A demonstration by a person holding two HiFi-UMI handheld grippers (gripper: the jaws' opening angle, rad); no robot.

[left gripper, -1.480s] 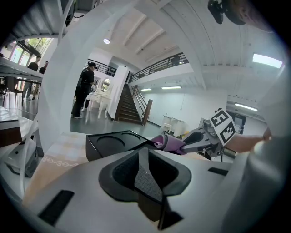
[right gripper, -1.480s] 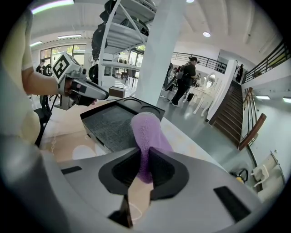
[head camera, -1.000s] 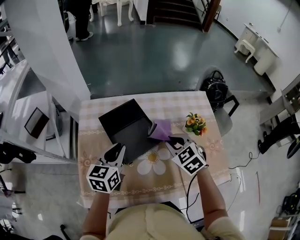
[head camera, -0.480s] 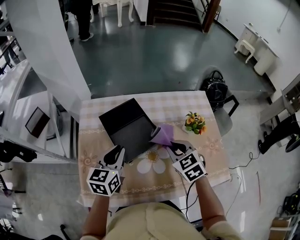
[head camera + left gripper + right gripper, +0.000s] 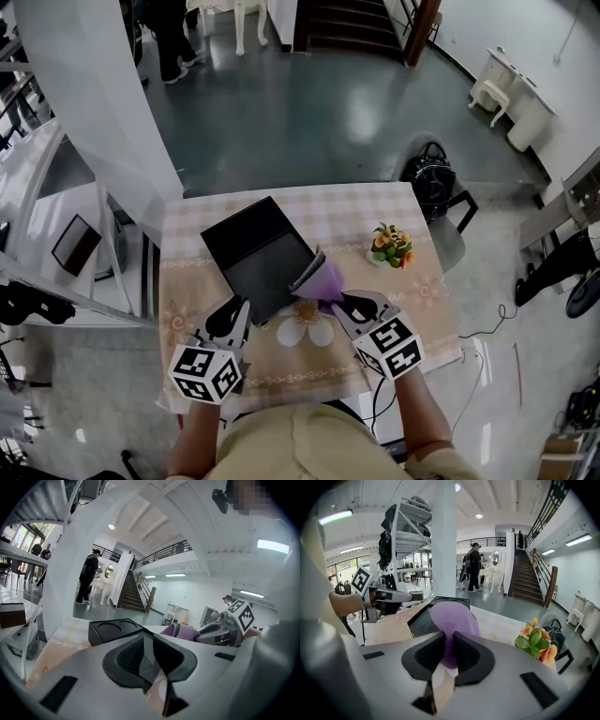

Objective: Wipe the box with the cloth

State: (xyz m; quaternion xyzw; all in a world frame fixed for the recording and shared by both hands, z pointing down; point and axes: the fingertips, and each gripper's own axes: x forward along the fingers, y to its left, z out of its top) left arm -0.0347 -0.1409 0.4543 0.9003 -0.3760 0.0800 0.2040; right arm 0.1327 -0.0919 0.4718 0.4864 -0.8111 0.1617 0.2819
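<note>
A person seated at a desk [image 5: 361,214] covered in a pink checked cloth with a white flower print holds a two-fingered gripper in each hand, seen from the head view. The right gripper [image 5: 343,302] has its fingers [image 5: 466,656] closed on a bunched purple cloth [image 5: 322,277]. The cloth bulges out above the fingertips and rests against the near right edge of a flat black rectangular box [image 5: 258,253]. The box lies at an angle on the left-centre of the desk, with two round recesses showing in its far end in the left gripper view.

The left gripper [image 5: 228,317] hangs just short of the box's near left corner. Its fingers [image 5: 129,660] stand a narrow gap apart with nothing between them, and only the desk covering shows through the gap. Both grippers carry their black-and-white marker cubes towards the person's body.

A small pot of orange and yellow flowers with green leaves [image 5: 391,246] stands on the right side of the desk, near the cloth but apart from it. Beyond the far right corner of the desk, a black bag [image 5: 428,178] sits on a chair. A figure in dark clothes [image 5: 474,564] stands on the glossy grey floor by a staircase in the background.
</note>
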